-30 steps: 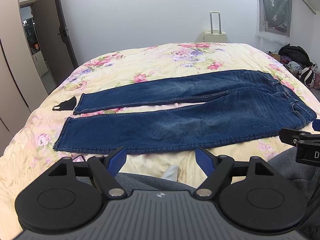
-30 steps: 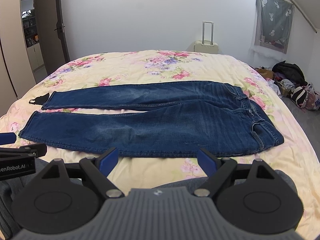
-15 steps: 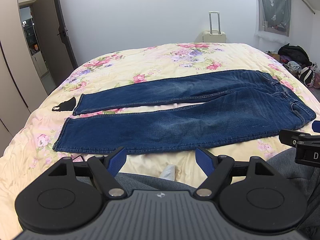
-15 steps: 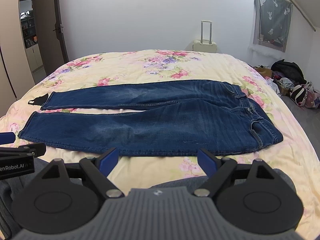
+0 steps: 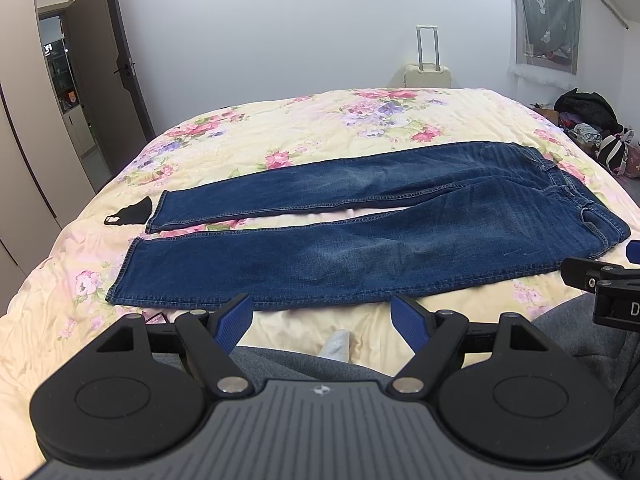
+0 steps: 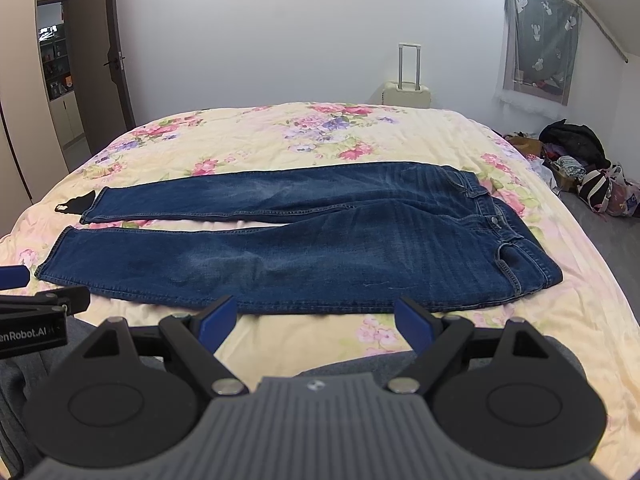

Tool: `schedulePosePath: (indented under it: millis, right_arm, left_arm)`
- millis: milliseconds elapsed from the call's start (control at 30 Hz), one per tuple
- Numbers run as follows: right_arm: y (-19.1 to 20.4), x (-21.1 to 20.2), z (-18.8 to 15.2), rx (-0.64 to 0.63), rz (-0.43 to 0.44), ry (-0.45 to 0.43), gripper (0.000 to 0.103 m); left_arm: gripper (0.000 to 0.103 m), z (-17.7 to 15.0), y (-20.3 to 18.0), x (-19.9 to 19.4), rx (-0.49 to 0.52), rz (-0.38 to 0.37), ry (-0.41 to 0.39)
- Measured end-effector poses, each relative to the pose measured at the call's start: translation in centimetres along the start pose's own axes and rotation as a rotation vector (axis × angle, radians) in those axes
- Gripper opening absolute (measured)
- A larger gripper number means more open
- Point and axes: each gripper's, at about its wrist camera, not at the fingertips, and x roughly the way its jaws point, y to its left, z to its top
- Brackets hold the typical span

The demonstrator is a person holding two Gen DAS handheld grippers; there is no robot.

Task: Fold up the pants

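Two tongs up, both mine: left gripper (image 5: 322,318) fingers spread wide, holding nothing; right gripper (image 6: 316,318) same, blue pads apart, nothing between. Both hover over my grey-clad lap (image 5: 280,360), short of the denim. Just past them the jeans (image 6: 304,248) lie flat and unfolded on the floral bedspread (image 6: 320,136), waistband to the right, leg hems to the left. Small black item (image 5: 128,212) beside the far hem. Suitcase (image 6: 408,94) at the back wall.
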Motion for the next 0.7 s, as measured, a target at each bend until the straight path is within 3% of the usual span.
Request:
schedulePosePath:
  millis: [700]
  right_arm:
    - [-0.7, -0.2, 0.0, -0.007, -0.004, -0.029, 0.082]
  left_arm:
    - [0.09, 0.4, 1.3, -0.5, 0.048, 0.009, -0.054]
